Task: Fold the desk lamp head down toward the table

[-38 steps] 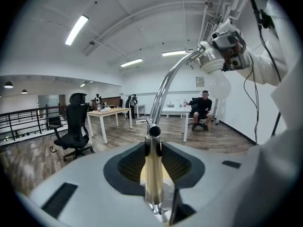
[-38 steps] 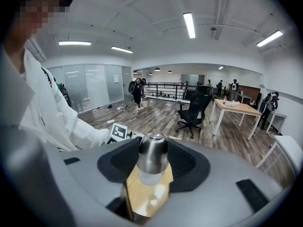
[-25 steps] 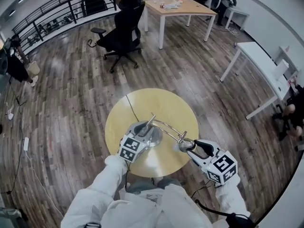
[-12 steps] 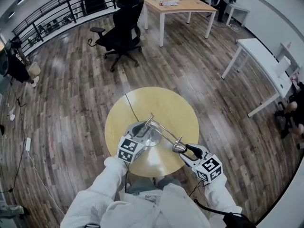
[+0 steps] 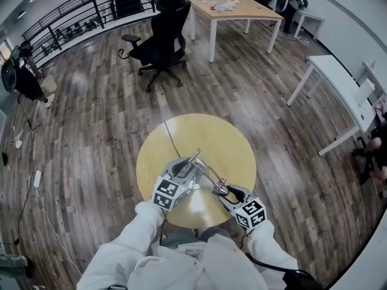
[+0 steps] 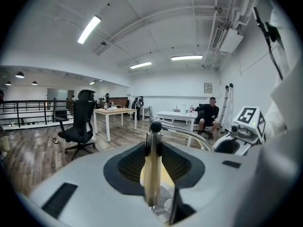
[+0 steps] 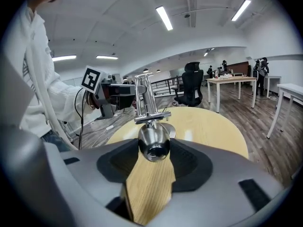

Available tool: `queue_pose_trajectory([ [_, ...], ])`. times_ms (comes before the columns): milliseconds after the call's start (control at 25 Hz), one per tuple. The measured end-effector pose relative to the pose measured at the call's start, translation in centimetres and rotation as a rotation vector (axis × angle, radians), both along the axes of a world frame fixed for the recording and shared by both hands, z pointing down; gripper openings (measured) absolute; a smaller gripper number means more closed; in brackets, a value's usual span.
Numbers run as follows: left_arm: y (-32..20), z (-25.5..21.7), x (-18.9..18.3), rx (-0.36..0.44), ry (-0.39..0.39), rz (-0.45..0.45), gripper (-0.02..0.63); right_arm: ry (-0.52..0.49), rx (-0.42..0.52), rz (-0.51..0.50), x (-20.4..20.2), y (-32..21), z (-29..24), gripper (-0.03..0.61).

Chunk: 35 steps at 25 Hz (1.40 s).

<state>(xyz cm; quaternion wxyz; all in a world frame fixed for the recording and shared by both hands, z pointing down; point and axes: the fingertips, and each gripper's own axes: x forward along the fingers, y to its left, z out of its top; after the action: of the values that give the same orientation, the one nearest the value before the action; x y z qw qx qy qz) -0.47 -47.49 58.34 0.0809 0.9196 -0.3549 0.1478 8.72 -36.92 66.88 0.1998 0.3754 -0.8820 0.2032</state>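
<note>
A silver desk lamp stands on the round yellow table (image 5: 205, 132). My left gripper (image 5: 181, 171) is shut on the lamp's upright post (image 6: 152, 171), just above its base (image 5: 195, 180). From the post's top, the twin-rod arm (image 5: 206, 167) slopes down to the right, to the small metal lamp head (image 5: 219, 188). My right gripper (image 5: 225, 193) is shut on that head (image 7: 154, 143), which sits low over the tabletop near the front edge. In the right gripper view the arm (image 7: 144, 96) rises behind the head, with the left gripper's marker cube (image 7: 93, 80) beyond it.
The lamp's dark cord (image 5: 171, 139) runs over the table toward the far side. On the wooden floor beyond stand a black office chair (image 5: 160, 32), a wooden desk (image 5: 236, 8) and a white table (image 5: 338, 80). A person (image 6: 209, 115) sits far off.
My right gripper has carried the lamp head left and toward me, closer to the base. The arm now slopes more steeply down. The left gripper has stayed on the post.
</note>
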Motion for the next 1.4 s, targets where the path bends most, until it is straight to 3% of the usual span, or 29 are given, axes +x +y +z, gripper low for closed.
queue_pose_trajectory([
  [640,-0.2,0.4,0.0,-0.005,0.005,-0.007,0.104,-0.005,-0.044,-0.037,-1.5,-1.4,2.0,0.201],
  [1400,-0.2,0.4,0.0,0.016,0.008,-0.035,0.104,-0.010,-0.028,-0.066,-2.0,-1.7,2.4,0.207],
])
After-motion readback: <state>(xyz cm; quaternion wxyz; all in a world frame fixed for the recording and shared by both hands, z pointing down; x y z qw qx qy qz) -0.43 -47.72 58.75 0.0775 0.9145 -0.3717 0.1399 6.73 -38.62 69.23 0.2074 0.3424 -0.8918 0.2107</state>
